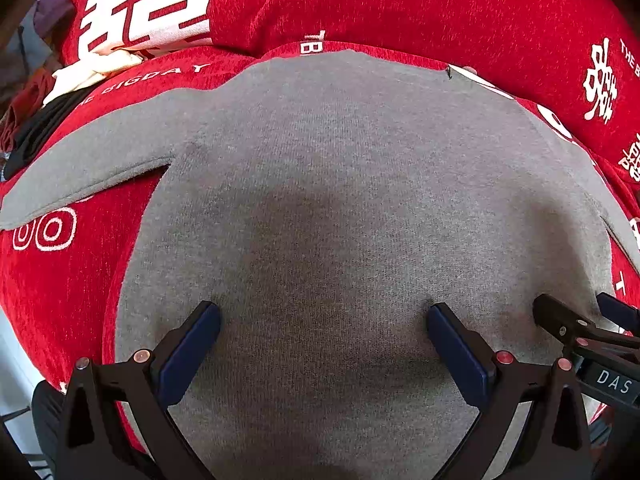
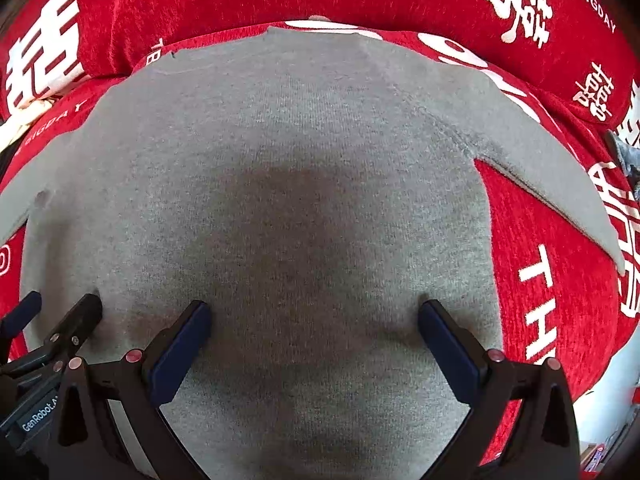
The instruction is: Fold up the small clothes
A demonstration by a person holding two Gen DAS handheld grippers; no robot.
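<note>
Folding has not begun: your gray shirt (image 1: 340, 200) lies flat, both hand-held grippers (image 1: 324, 320) (image 2: 314, 316) open wide above it.

Red cloth (image 1: 440, 12) with white lettering fills the frame. Pile of clothes (image 1: 36, 112) at upper left.

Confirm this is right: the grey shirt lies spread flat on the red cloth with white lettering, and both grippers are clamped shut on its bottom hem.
Not quite. The grey shirt does lie flat on the red cloth, but neither gripper is shut. The left wrist view shows the left gripper with jaws wide apart over the fabric; the right wrist view shows the right gripper likewise open.
</note>
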